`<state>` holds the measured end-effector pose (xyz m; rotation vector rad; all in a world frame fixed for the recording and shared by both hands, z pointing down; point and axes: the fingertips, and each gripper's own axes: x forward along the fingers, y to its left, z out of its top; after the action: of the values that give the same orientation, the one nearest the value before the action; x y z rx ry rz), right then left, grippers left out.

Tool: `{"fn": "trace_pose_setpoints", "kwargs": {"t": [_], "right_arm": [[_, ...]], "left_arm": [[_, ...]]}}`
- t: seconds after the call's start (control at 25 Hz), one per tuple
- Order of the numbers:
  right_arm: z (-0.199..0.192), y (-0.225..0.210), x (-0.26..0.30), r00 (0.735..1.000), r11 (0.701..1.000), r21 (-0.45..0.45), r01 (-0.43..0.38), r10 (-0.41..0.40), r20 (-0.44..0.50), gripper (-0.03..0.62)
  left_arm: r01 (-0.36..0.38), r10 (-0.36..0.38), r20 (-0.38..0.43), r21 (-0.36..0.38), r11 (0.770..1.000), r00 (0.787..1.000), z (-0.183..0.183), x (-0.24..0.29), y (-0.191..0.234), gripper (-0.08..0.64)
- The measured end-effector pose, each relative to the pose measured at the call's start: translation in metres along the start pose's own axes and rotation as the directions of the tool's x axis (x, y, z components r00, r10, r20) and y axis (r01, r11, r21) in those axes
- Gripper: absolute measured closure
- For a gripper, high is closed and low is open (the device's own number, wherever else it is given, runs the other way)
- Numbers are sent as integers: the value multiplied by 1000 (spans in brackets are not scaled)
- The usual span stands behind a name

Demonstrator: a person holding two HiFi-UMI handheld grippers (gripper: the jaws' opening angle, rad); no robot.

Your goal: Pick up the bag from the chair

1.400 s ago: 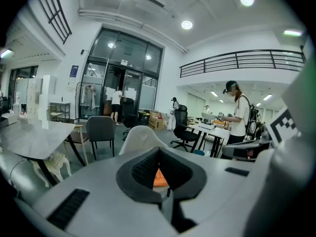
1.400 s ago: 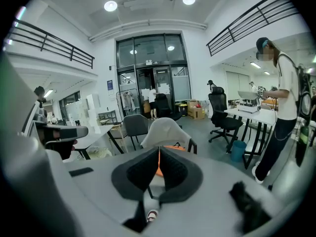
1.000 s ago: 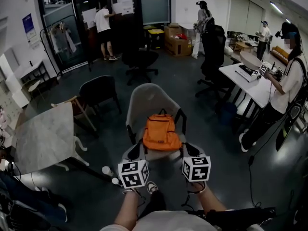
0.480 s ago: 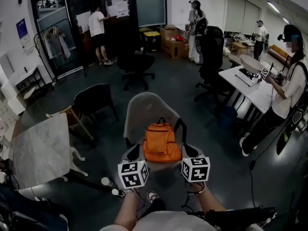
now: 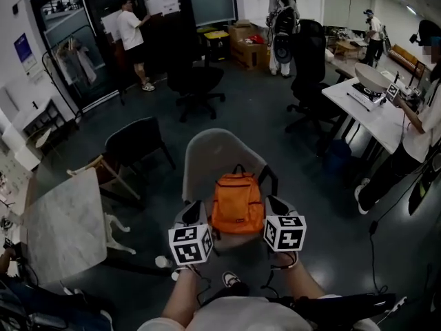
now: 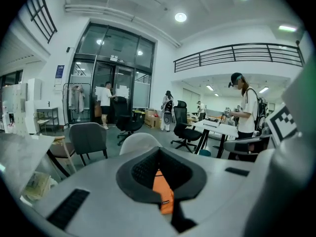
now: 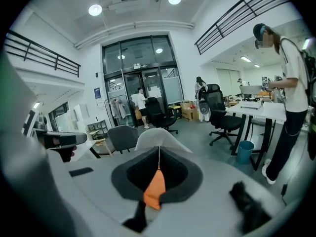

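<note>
An orange backpack (image 5: 237, 202) stands upright on the seat of a pale shell chair (image 5: 212, 152), leaning on its backrest. My left gripper (image 5: 196, 211) is at the seat's front left corner, just left of the bag. At the bag's right side, my right gripper (image 5: 276, 205) is level with it. Both are shut and hold nothing. In the left gripper view the left gripper (image 6: 158, 151) shows the backpack (image 6: 163, 191) as an orange strip beyond its closed pads. The right gripper (image 7: 158, 150) likewise frames the backpack (image 7: 155, 186) and the chair's back (image 7: 159, 136).
A dark chair (image 5: 138, 133) and a wooden stool (image 5: 103, 165) stand to the left, beside a marble table (image 5: 65, 216). Black office chairs (image 5: 197, 81) (image 5: 309, 57) stand behind. A white desk (image 5: 365, 109), a blue bin (image 5: 337, 156) and a person (image 5: 420, 123) are on the right.
Both grippers have moved forward together towards the chair. They now flank the backpack's lower part, and the chair sits nearer in the head view.
</note>
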<state>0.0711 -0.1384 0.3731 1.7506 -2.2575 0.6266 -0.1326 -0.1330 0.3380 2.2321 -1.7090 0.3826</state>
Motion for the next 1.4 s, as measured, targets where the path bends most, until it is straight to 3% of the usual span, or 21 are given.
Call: {"fn": "trace_pose_setpoints", "kwargs": {"t": [0.28,0.64,0.96,1.4], "right_arm": [[2,-7,39,999,1000,15,22,-21,-27,558],[4,-15,78,995,998,-12,62,-63,-82,558],[11,6,101,993,996,-60,62,-68,-96,558],[-2,-2,112,985,996,-53,68,-75,-152,558]], "left_arm": [[19,-19,-30,14,1000,999,1,40,15,546],[34,-38,-64,-53,998,997,-7,85,38,546],[52,-58,-47,-108,993,997,-6,106,59,546],[57,-66,-73,-128,990,995,-16,114,56,546]]}}
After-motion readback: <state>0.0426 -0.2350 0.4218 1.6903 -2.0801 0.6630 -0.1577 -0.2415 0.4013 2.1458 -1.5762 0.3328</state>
